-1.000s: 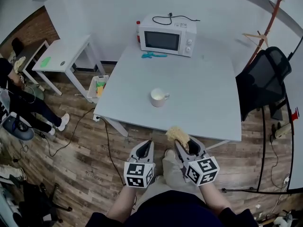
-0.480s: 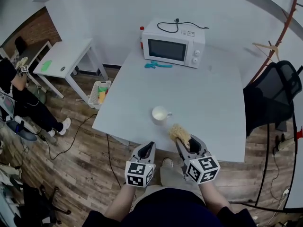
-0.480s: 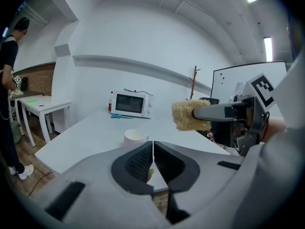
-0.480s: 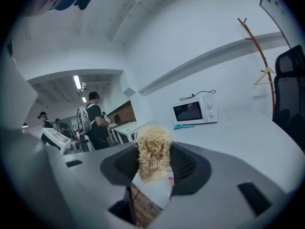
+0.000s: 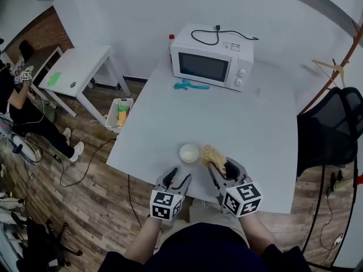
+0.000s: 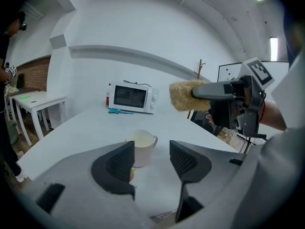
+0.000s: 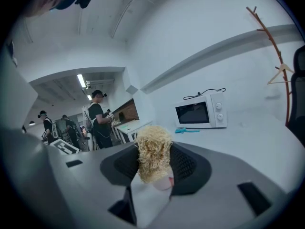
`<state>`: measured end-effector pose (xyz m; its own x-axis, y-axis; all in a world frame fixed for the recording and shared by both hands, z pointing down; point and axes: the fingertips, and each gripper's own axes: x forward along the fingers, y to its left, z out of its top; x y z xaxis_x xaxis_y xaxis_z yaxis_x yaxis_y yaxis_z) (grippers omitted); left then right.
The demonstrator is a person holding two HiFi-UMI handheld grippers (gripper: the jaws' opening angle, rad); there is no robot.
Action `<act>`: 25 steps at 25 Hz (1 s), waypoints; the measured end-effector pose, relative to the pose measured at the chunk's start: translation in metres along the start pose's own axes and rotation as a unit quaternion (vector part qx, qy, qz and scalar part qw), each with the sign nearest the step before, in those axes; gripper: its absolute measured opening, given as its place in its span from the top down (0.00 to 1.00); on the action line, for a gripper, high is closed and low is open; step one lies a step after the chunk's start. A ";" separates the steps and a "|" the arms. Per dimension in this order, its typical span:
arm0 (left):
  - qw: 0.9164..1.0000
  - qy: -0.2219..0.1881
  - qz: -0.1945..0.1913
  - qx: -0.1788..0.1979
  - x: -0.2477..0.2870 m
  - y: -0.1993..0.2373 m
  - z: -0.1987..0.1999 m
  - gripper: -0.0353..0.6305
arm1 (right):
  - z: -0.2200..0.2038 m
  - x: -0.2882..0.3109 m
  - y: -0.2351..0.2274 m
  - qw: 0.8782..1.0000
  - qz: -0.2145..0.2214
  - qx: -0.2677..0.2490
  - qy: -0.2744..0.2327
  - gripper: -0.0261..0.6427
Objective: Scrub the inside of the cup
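A white cup (image 5: 189,152) with a handle stands upright near the front edge of the white table (image 5: 244,118). My left gripper (image 5: 178,180) sits just short of it. Its jaws have just been opening and stand apart with nothing between them. In the left gripper view the cup (image 6: 141,146) shows beyond the tips of the left gripper (image 6: 151,157). My right gripper (image 5: 218,164) is shut on a yellow fibrous scrubber (image 5: 212,154), held right beside the cup. The scrubber (image 7: 152,151) fills the gap of the right gripper (image 7: 153,165).
A white microwave (image 5: 211,58) stands at the table's far edge with a teal tool (image 5: 187,85) in front of it. Left of the table are a small white side table (image 5: 79,64) and a basket (image 5: 119,110). A black chair (image 5: 334,123) is at the right.
Both grippers have come forward over the table's front edge to the cup. The left jaws, shut before, now stand apart. The right gripper keeps hold of the scrubber.
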<state>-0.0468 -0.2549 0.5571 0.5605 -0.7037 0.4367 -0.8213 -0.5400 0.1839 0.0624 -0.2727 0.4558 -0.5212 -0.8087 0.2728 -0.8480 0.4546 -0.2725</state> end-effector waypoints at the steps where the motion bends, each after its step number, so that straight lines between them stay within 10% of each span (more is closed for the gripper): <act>1: 1.000 0.004 -0.001 0.010 0.008 0.003 -0.002 0.59 | 0.003 0.005 -0.003 1.000 0.003 -0.001 0.000 0.70; 10: 0.997 0.058 0.002 0.058 0.076 0.026 -0.034 0.32 | 0.011 0.033 -0.022 1.000 0.022 0.000 0.008 0.70; 25: 0.995 0.072 -0.010 0.066 0.143 0.035 -0.047 0.26 | -0.005 0.054 -0.050 0.999 0.014 0.016 0.038 0.70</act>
<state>-0.0001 -0.3526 0.6672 0.5484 -0.6232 0.5576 -0.7832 -0.6164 0.0815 0.0765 -0.3370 0.4891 -0.5520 -0.7644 0.3332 -0.8298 0.4642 -0.3098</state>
